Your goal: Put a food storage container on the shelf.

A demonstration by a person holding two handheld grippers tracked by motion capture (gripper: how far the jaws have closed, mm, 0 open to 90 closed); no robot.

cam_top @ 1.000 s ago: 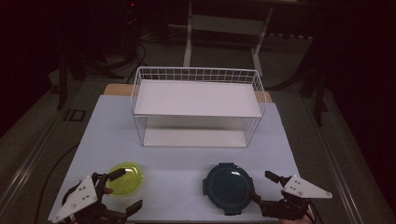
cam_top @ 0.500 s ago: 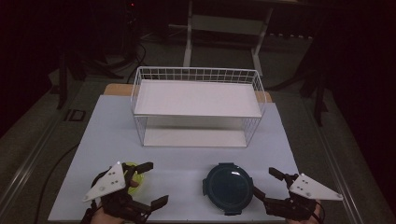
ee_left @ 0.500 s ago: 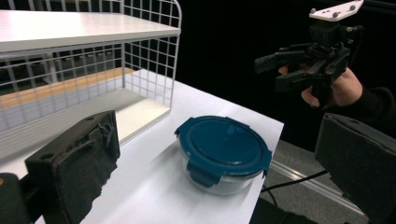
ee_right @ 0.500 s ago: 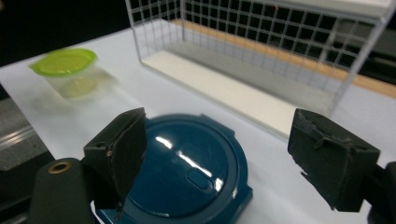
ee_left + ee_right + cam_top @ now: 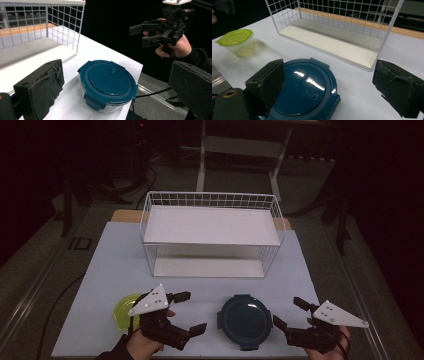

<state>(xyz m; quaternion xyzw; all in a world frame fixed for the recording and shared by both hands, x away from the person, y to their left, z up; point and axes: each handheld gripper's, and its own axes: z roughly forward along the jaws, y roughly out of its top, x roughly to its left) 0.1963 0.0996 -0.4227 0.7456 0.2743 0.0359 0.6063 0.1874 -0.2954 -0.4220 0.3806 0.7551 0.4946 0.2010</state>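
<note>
Left claw (image 5: 192, 312): lower left of the high view, jaws wide apart, holding nothing, pointed toward the blue container.
Green container (image 5: 125, 311): lower left, just beside that claw, partly hidden by it.
Blue container (image 5: 246, 321): lower centre on the white surface (image 5: 110, 265), lid clipped on, between both claws.
Right claw (image 5: 291, 314): lower right, jaws spread wide, empty.
Risk: two claws closing together may collide or shove the container off the near edge.
Wire rack (image 5: 212, 234): centre, behind, well apart; nothing blocks the reach.

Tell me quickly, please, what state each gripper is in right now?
Left gripper: open, holding nothing.
Right gripper: open, holding nothing.
</note>
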